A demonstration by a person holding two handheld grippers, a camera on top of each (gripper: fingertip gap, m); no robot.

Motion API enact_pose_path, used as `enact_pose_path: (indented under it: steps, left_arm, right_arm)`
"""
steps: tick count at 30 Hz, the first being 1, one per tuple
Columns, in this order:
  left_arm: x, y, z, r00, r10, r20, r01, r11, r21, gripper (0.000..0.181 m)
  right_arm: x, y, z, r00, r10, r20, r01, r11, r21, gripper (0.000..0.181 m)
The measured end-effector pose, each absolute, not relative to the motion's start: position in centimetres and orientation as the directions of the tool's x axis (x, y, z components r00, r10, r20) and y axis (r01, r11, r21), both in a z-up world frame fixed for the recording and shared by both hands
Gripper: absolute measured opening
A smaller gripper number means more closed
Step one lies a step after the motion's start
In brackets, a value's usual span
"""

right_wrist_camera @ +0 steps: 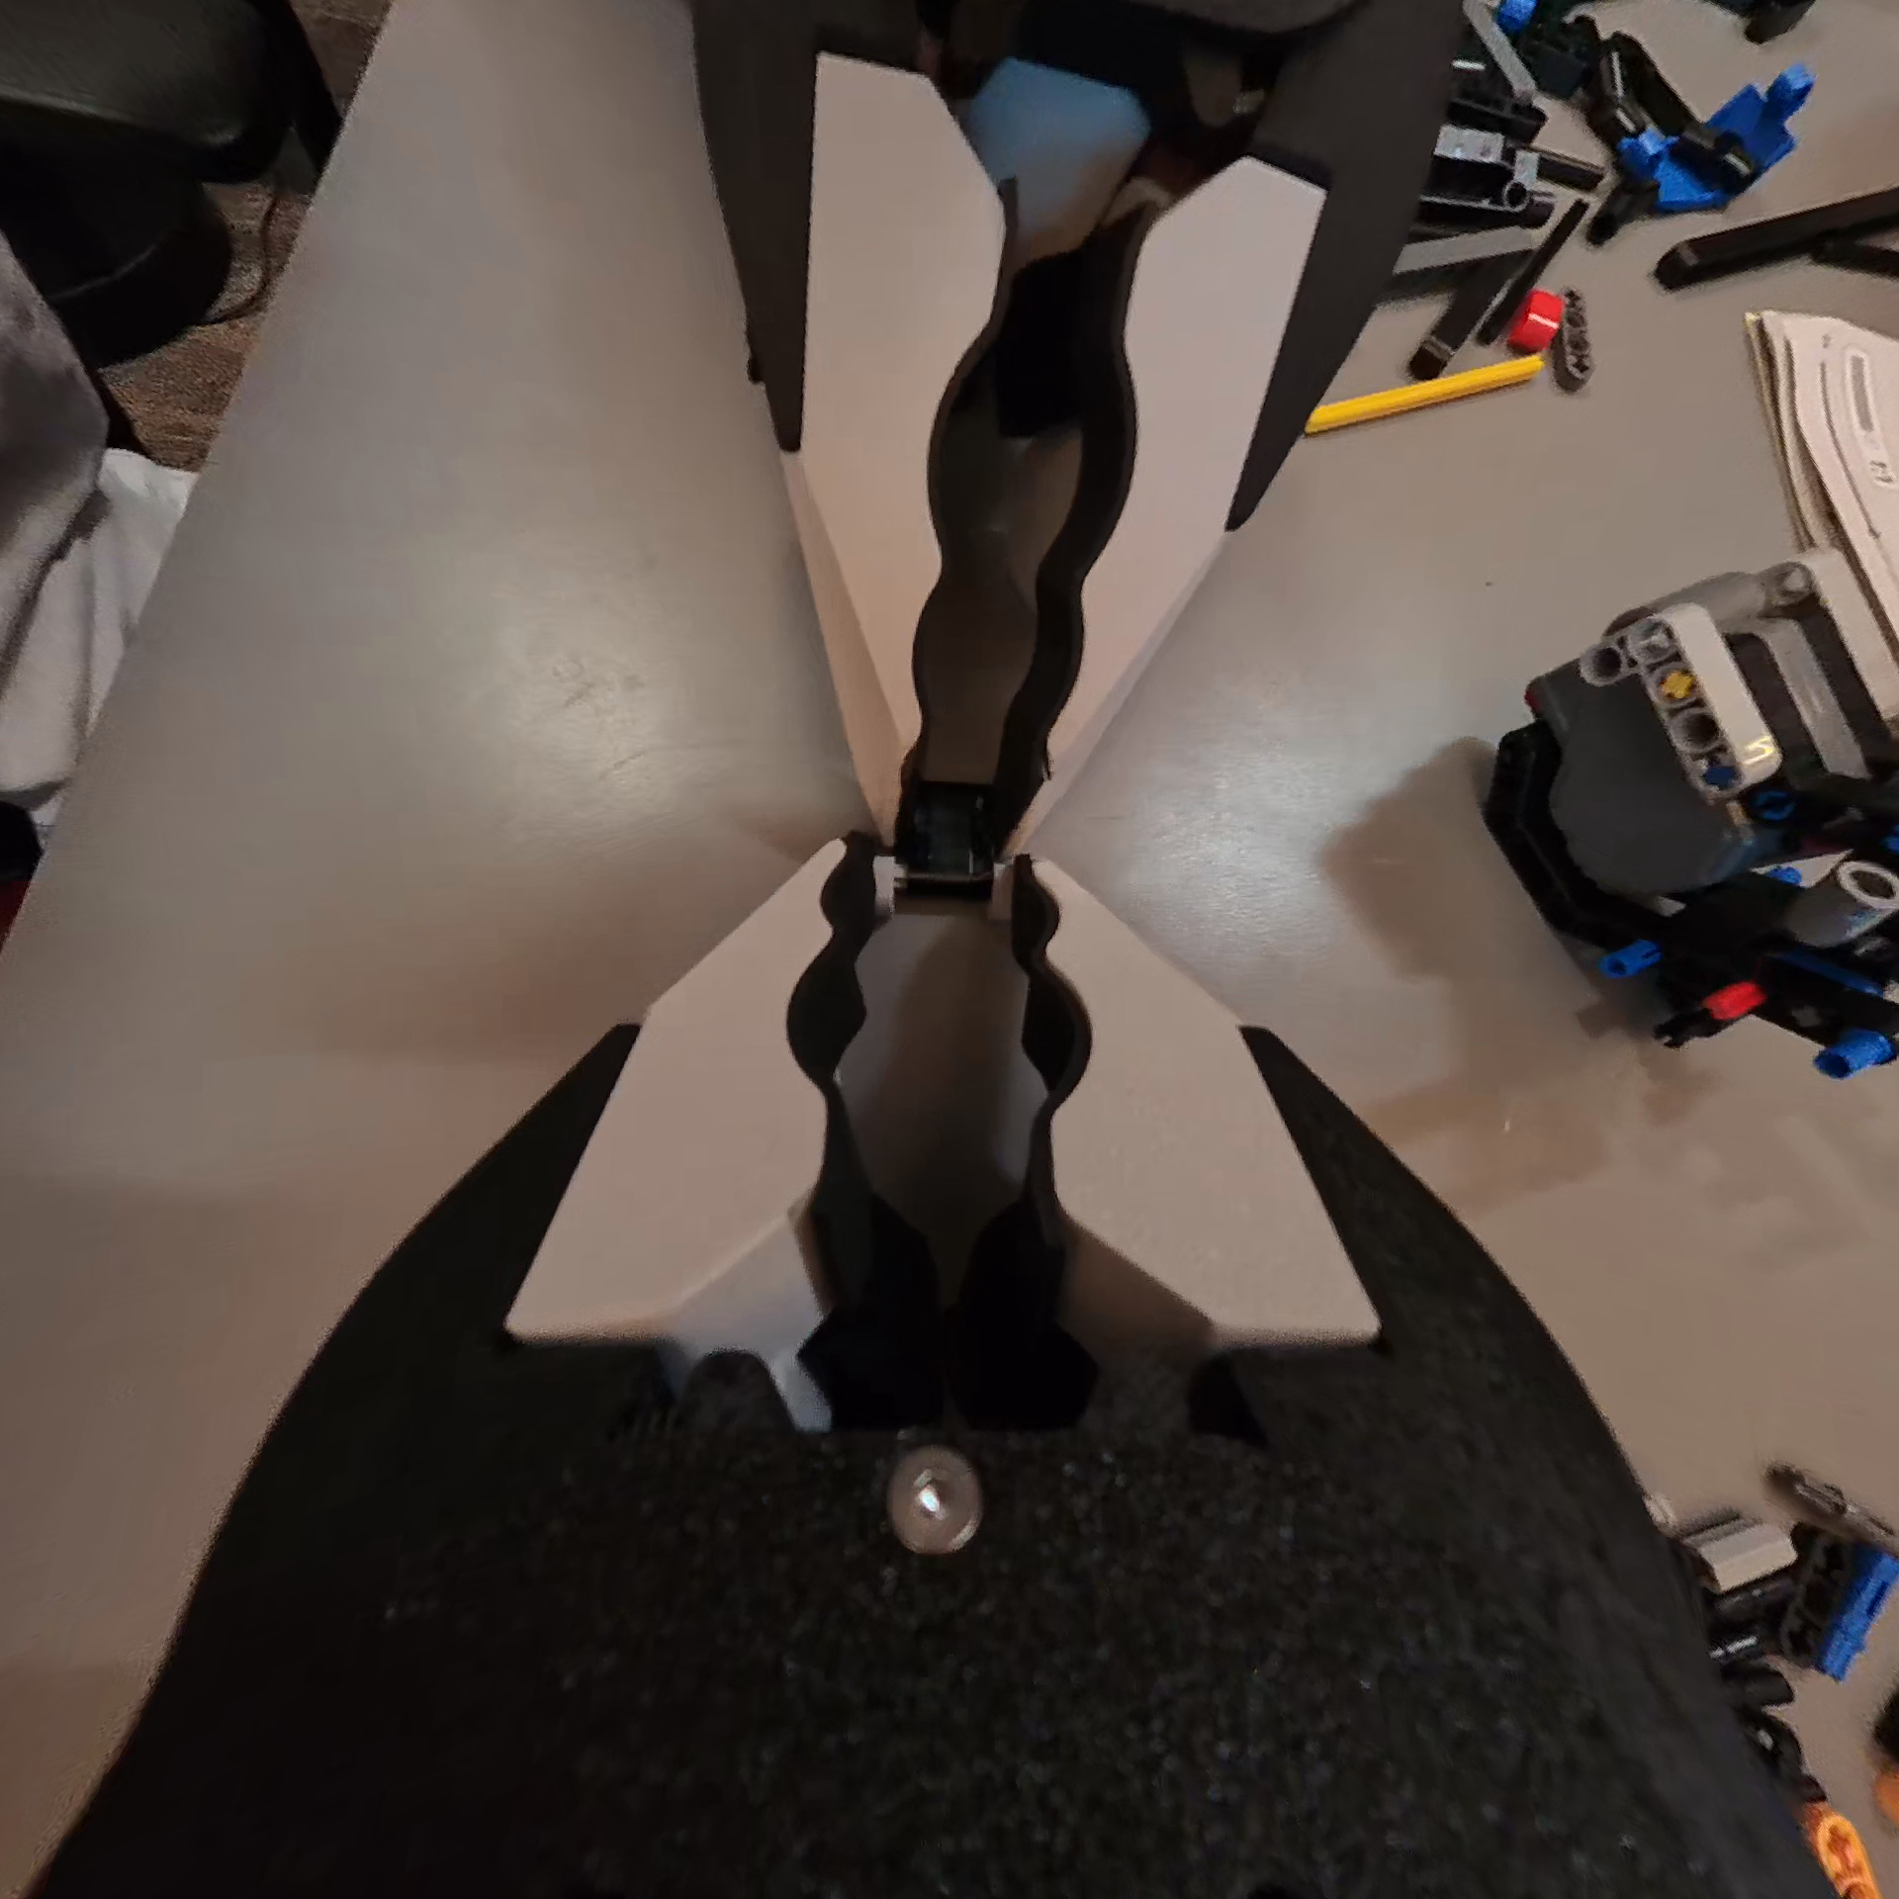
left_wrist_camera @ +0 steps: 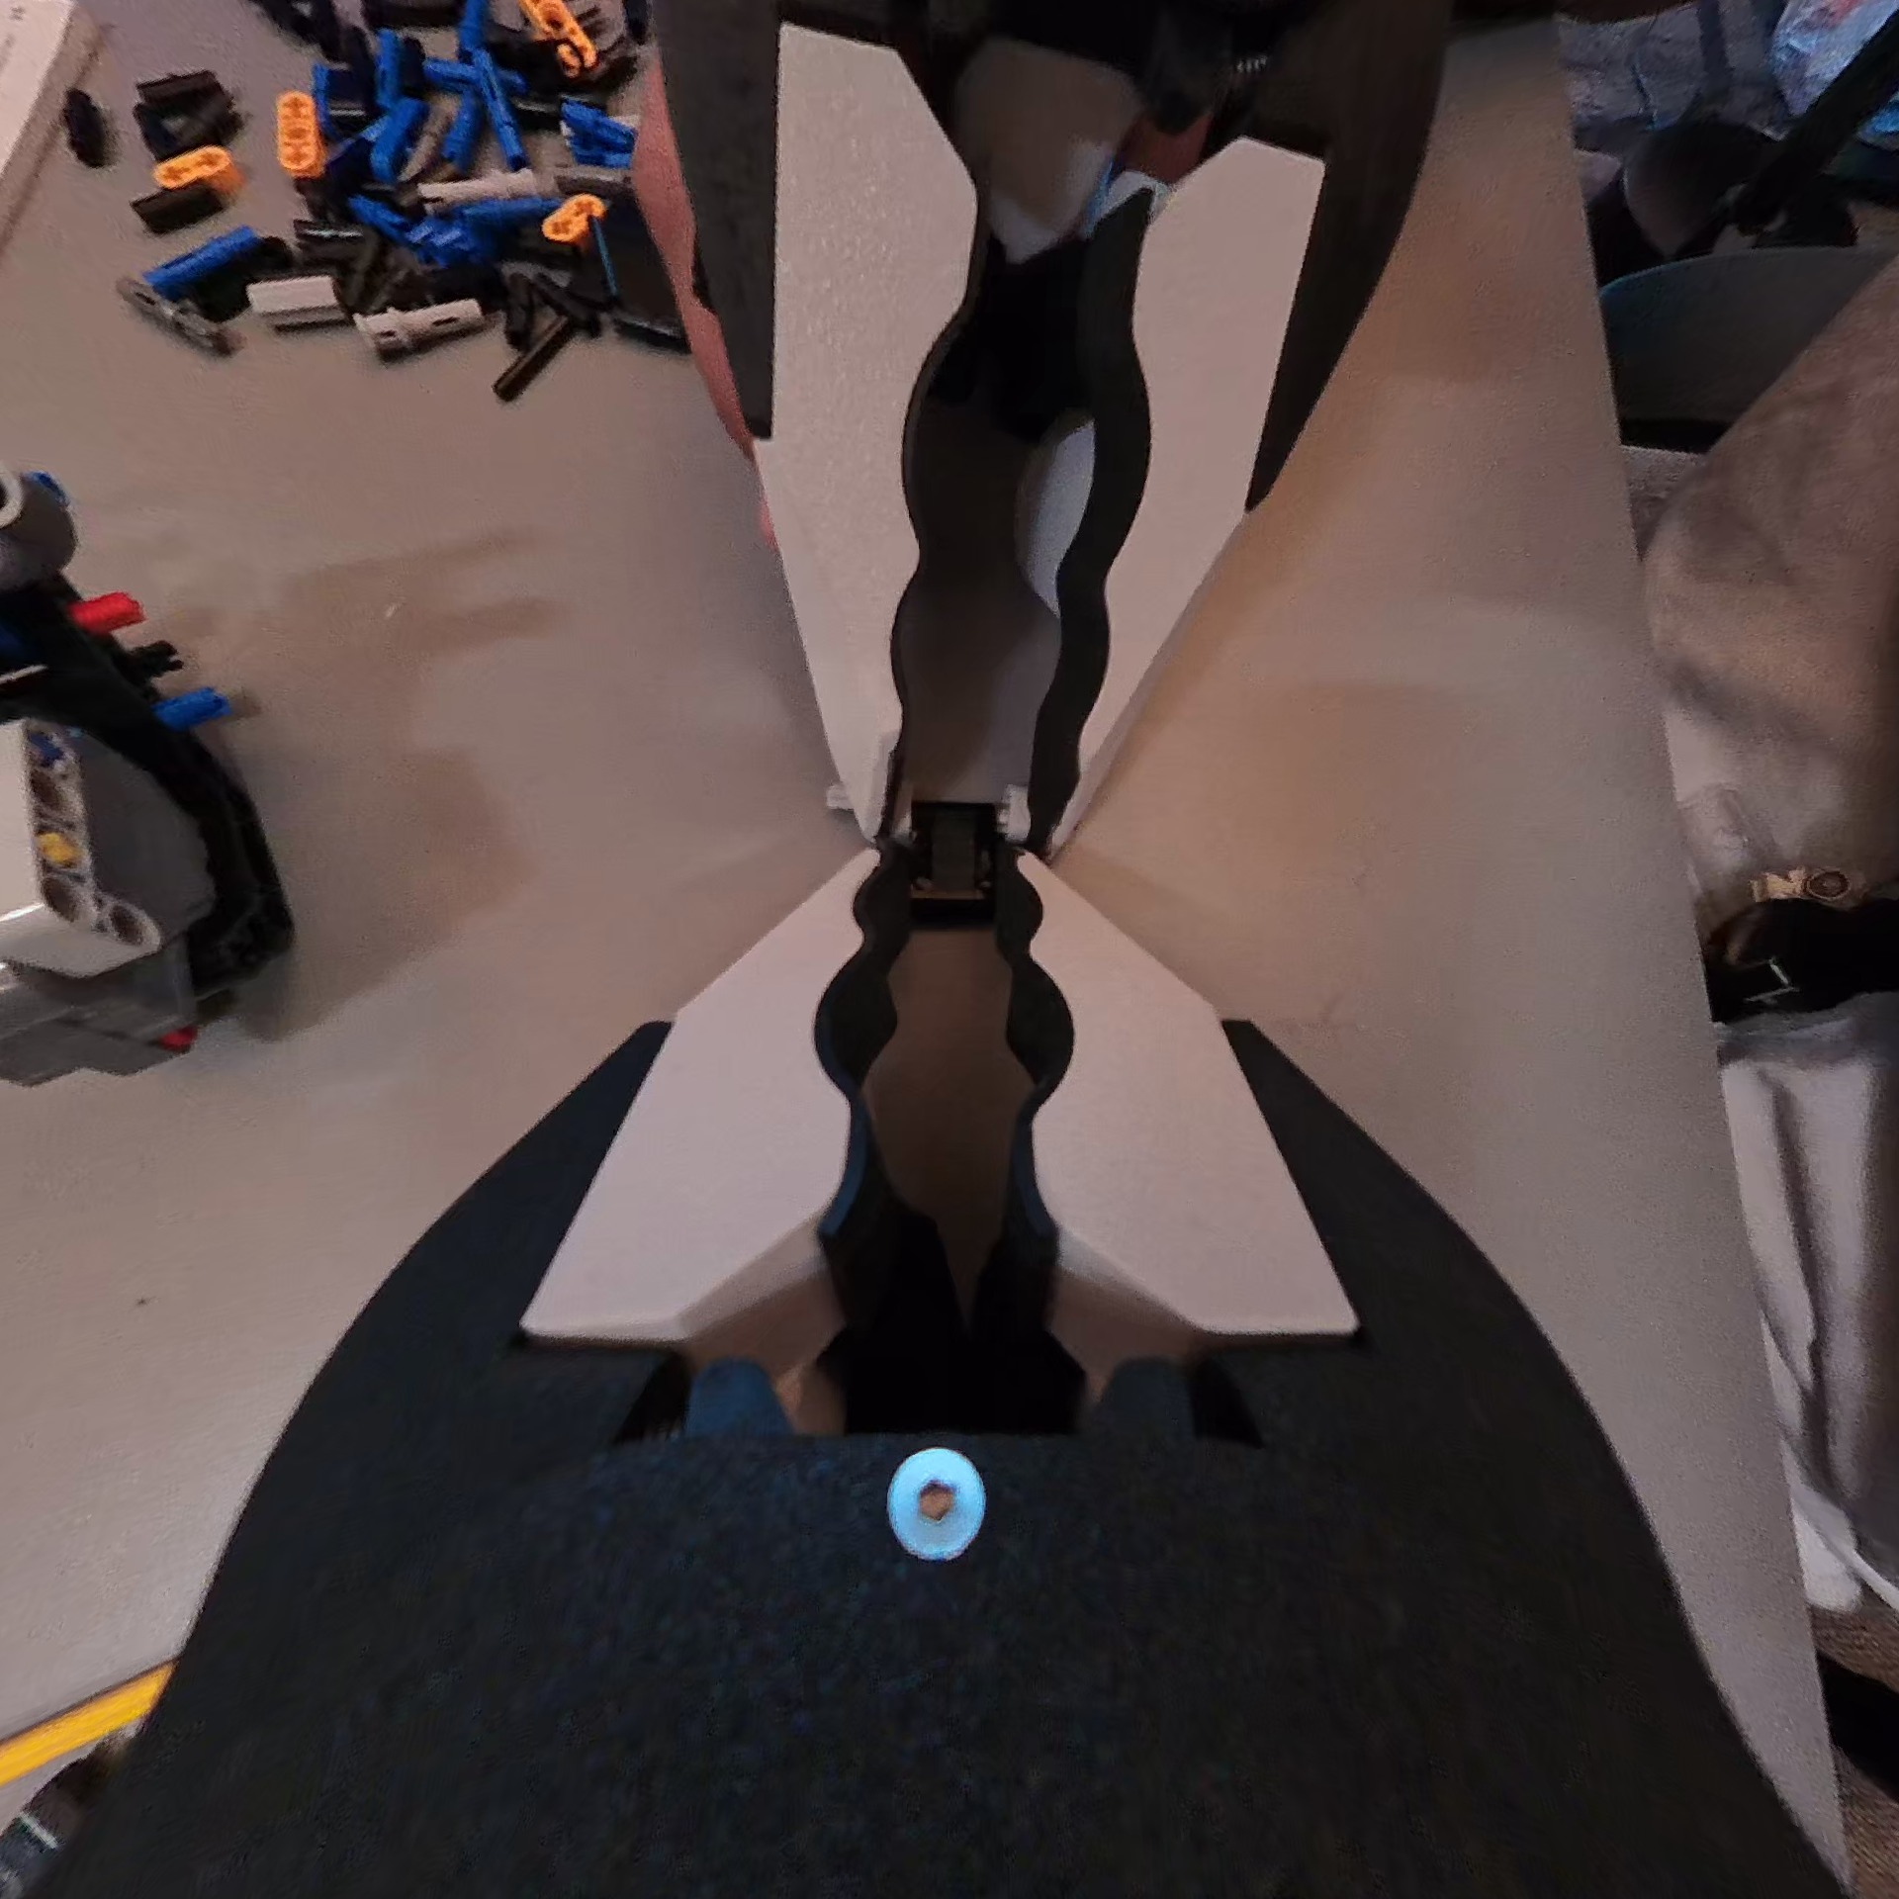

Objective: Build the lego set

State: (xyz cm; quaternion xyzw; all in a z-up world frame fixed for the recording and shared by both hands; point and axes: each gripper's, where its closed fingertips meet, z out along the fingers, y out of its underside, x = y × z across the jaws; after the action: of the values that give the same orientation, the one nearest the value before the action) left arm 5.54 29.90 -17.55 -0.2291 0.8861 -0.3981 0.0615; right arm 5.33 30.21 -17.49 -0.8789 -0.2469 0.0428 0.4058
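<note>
Grey table [left_wrist_camera: 462, 1028] under both tools. Left gripper [left_wrist_camera: 951, 858] and right gripper [right_wrist_camera: 940, 853] point tip to tip, both pinching the same small black lego piece [left_wrist_camera: 951, 853] between them, held just above the table. Half-built lego model [right_wrist_camera: 1726, 781] sits right of the right gripper, left of the left one. Loose blue, black and orange parts pile [left_wrist_camera: 411, 175] far-left of the left gripper.
</note>
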Motion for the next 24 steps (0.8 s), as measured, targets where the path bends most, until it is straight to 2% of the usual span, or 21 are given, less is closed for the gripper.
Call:
enact_pose_path:
  steps: [24]
  left_arm:
    - [5.2,29.43,-17.58,-0.907,-0.422,0.004,-0.288,0.612,-0.736,0.015]
  right_arm:
    - [5.04,29.82,-17.35,0.891,0.448,0.072,0.355,-0.588,-0.727,0.024]
